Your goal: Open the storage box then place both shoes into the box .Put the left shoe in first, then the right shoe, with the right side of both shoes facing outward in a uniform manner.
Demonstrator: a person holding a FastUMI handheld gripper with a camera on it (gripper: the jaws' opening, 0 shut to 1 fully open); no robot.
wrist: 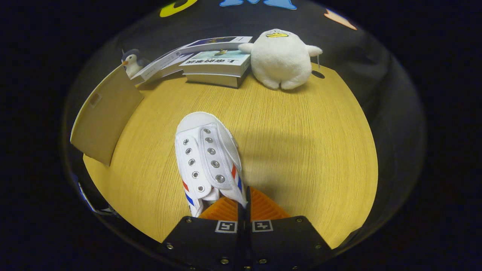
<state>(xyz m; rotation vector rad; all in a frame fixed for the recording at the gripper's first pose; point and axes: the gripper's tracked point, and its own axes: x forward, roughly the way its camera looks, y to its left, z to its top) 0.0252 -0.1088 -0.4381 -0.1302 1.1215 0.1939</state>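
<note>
A white canvas shoe (205, 158) with red and blue side stripes and metal eyelets points its toe away from me, over the wooden table (308, 158). My gripper (243, 201) is shut on the shoe's right collar edge, near the heel; the fabric is pinched between both fingers. The shoe's heel is hidden behind the fingers. To the left stands a beige flat panel (105, 120), which looks like the storage box's swung-out lid. A sliver of the box's frame (92, 205) shows below it. The box's inside is hidden.
At the back of the table lie stacked books (218, 64), with a white plush duck (280, 58) to their right and a small penguin toy (131, 64) to their left. The shoe casts a shadow on the bare wood to its right.
</note>
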